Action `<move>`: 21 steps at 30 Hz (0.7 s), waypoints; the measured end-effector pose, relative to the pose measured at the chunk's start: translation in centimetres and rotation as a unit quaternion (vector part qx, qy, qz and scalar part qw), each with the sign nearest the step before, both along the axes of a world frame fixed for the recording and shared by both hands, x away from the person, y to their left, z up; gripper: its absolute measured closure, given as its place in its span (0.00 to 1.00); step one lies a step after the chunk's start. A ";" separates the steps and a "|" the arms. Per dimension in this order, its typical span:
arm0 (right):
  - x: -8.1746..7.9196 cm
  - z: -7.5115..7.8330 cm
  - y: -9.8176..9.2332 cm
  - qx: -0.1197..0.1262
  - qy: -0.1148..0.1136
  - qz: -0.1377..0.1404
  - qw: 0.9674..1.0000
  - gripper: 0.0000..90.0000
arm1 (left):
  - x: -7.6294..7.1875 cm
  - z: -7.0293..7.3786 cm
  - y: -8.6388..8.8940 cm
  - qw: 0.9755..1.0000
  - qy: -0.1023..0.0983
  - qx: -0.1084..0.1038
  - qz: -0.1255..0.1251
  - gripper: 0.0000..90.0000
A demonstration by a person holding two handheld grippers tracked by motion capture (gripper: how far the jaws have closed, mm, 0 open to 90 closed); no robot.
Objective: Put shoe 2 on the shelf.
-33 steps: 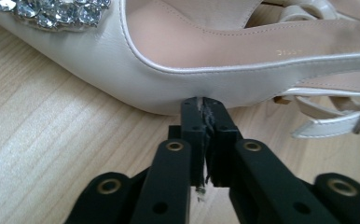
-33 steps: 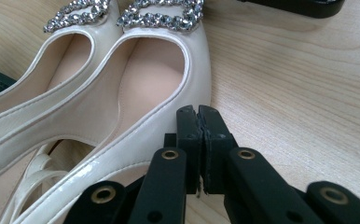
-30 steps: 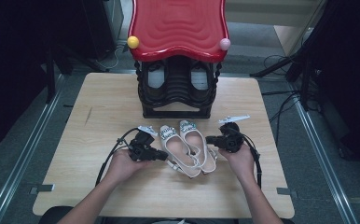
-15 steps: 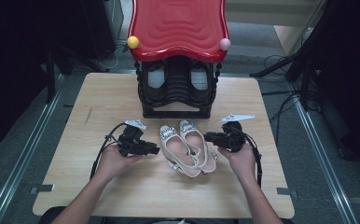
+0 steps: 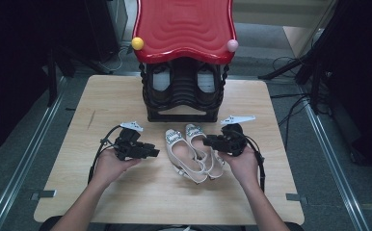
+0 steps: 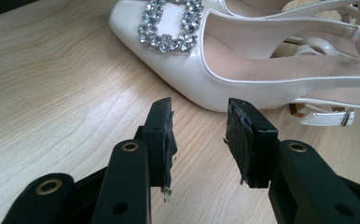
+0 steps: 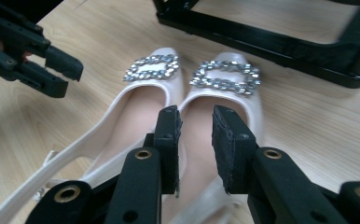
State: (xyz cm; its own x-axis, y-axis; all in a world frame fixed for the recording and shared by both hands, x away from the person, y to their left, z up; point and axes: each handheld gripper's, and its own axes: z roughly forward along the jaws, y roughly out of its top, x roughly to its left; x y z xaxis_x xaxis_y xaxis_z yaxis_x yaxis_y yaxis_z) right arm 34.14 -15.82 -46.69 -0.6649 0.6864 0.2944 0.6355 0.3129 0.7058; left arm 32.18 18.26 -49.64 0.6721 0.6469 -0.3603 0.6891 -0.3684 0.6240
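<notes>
A pair of cream slingback shoes with rhinestone buckles lies side by side on the wooden table (image 5: 126, 202), the left shoe (image 5: 184, 156) beside the right shoe (image 5: 196, 134). My left gripper (image 5: 155, 153) sits a little to their left. Its jaws (image 6: 199, 135) have just been opening and stand open with nothing between them, pointing at the near shoe's side (image 6: 225, 70). My right gripper (image 5: 207, 142) hovers over the right shoe. Its jaws (image 7: 197, 140) have also just been opening and hang above both shoes (image 7: 136, 107) (image 7: 225, 58), with neither pad pressing on them.
A black shoe rack (image 5: 184, 113) with a red wavy top (image 5: 184, 29) stands at the back middle of the table, with dark shoes (image 5: 161, 79) inside. Its base (image 7: 262, 37) lies just beyond the shoes' toes. Bare table lies left and front.
Both grippers have let go of the shoes and opened. The left one has drawn back to the left, the right one has lifted slightly. The shoes lie still.
</notes>
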 end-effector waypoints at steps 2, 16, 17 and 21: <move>0.0 0.0 0.6 -0.001 0.002 0.006 1.000 0.81 | -0.1 0.0 0.1 1.000 -0.001 0.001 0.001 0.68; 0.1 -1.0 4.4 -0.054 0.041 0.041 0.997 0.74 | -0.7 -0.2 1.1 1.000 -0.005 0.009 0.018 0.67; 0.2 -1.2 4.6 -0.063 0.044 0.044 0.996 0.74 | -0.8 -0.2 1.1 1.000 -0.004 0.009 0.018 0.67; 0.3 -1.4 5.1 -0.085 0.053 0.038 0.994 0.75 | -0.8 -0.2 1.2 1.000 -0.006 0.013 0.019 0.67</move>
